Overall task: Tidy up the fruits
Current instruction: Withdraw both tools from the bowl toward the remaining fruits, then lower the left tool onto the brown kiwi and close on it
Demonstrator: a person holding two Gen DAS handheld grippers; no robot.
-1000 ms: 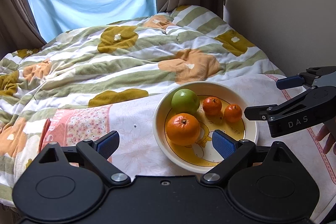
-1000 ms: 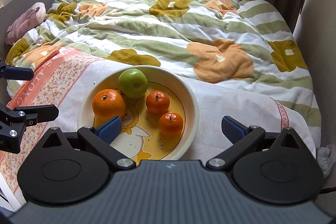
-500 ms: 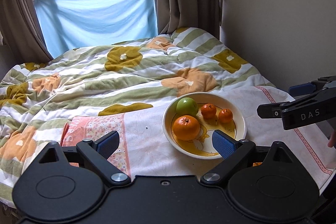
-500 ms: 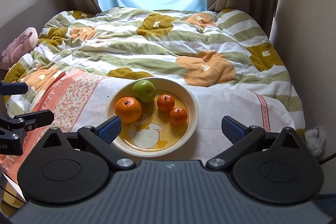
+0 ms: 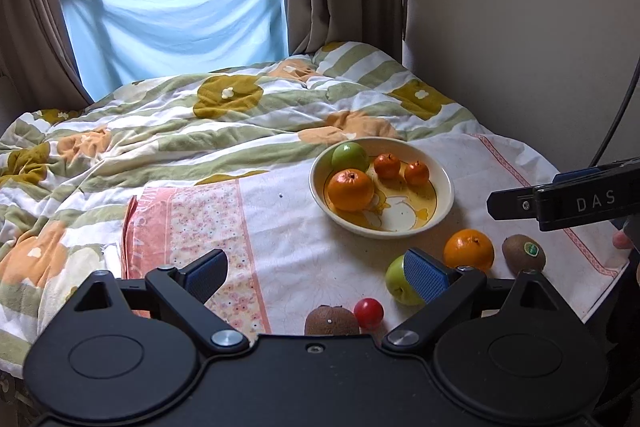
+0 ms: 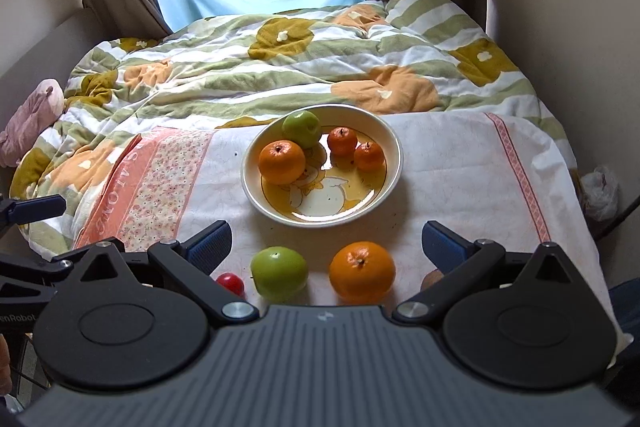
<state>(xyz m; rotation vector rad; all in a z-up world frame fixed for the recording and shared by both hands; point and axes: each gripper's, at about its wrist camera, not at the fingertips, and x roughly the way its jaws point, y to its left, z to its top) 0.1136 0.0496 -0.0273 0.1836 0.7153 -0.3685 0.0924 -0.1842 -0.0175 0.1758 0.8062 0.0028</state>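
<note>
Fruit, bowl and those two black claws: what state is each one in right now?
Bowl: upright on the cloth, holding four fruits.
Large orange in bowl: touching the green apple in bowl.
Two small tangerines: in bowl, side by side.
Loose green apple: on cloth, outside bowl.
Loose orange: on cloth, outside bowl.
Two kiwis: on cloth.
Small red fruit: on cloth.
Left gripper: open, empty.
Right gripper: open, empty.

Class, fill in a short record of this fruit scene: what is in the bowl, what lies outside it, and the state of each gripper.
Bowl: green apple, large orange, two small oranges
On the cloth: loose apple, loose orange, red fruit, two kiwis
Left gripper: open, empty
Right gripper: open, empty
</note>
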